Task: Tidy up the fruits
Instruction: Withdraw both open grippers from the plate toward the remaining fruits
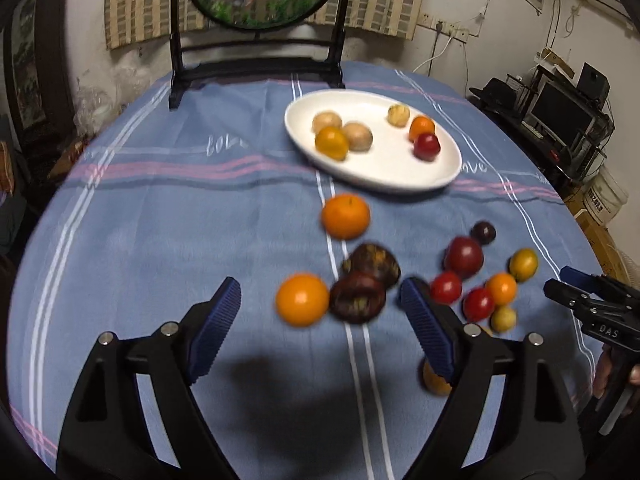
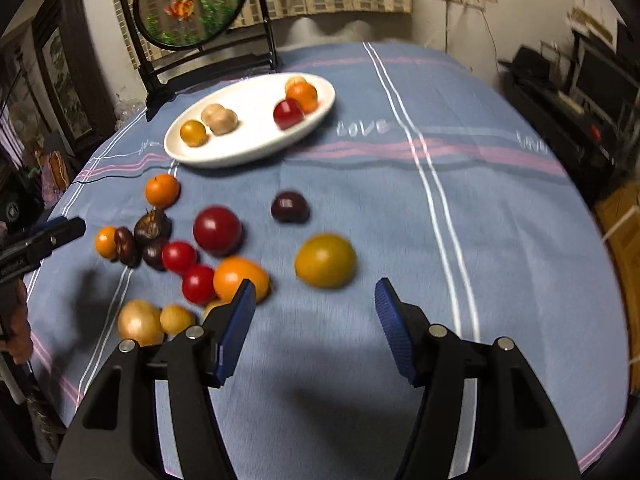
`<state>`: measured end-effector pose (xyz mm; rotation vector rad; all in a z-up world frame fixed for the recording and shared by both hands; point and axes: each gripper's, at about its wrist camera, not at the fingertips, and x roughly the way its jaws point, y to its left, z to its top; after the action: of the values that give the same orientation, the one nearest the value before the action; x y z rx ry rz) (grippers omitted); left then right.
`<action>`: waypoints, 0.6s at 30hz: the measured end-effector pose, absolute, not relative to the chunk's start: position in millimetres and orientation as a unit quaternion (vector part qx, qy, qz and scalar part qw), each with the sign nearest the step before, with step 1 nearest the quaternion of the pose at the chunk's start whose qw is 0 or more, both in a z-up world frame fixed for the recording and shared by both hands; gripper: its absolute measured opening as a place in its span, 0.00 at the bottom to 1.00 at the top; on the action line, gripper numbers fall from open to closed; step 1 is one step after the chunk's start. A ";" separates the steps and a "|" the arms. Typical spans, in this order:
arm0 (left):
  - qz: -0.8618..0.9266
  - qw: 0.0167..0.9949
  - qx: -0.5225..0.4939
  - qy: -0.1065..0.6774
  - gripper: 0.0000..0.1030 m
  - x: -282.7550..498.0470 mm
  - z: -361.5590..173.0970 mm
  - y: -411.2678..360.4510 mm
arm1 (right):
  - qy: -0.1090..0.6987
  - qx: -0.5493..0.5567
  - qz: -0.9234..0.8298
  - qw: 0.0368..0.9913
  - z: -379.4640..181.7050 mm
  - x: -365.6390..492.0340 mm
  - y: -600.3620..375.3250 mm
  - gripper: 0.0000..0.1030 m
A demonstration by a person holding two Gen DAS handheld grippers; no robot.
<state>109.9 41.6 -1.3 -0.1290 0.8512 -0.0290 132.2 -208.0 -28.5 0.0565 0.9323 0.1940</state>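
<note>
Since both grippers are over loose fruit, grip matters:
left gripper point(image 1: 320, 320): jaws wide, empty.
right gripper point(image 2: 316, 320): half-open, empty.
yellow tomato point(image 2: 325, 260): at 12 o'clock of right gripper; probably soft, smooth; take across the middle.
white plate point(image 2: 256, 148): at 11 o'clock.

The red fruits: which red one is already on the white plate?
The small dark red fruit near the plate's right end, touching an orange one. The other red ones all lie on the blue tablecloth.
</note>
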 end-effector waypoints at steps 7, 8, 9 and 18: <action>-0.023 0.903 -0.055 0.426 0.83 86.9 -23.6 31.2 | 0.454 0.006 0.081 0.887 -40.8 109.6 -203.1 0.61; -0.021 0.901 -0.057 0.430 0.83 85.2 -28.2 32.0 | 0.453 0.009 0.084 0.887 -41.8 107.3 -203.7 0.61; -0.020 0.899 -0.060 0.433 0.83 85.3 -30.5 32.5 | 0.454 0.012 0.085 0.887 -43.4 105.4 -204.1 0.61; 0.025 0.898 -0.044 0.438 0.83 94.1 -41.3 52.0 | 0.456 0.027 0.091 0.885 -48.8 102.1 -205.0 0.61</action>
<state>94.1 52.0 -41.3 -0.0903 0.9064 0.0514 102.1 -205.0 -48.8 0.0552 0.9488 0.1894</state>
